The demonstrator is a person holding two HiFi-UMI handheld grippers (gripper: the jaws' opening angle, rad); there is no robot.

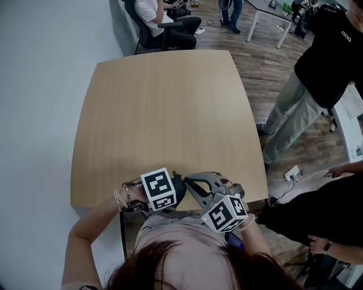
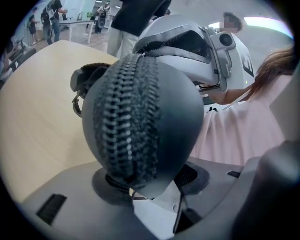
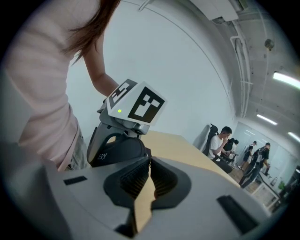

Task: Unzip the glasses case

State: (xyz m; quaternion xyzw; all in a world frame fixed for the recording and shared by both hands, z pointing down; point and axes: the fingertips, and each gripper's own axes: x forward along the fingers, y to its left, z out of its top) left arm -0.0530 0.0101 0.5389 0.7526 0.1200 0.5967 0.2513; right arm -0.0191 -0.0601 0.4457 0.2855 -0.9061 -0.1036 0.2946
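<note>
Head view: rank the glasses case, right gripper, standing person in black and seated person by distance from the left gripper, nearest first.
1. Glasses case, gripped in the left gripper.
2. Right gripper, just to its right.
3. Standing person, off the table's right side.
4. Seated person, beyond the far edge.

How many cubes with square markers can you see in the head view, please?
2. One cube sits on the left gripper, which clamps the glasses case; the other cube sits on the right gripper, beside it. None seems hidden.
</note>
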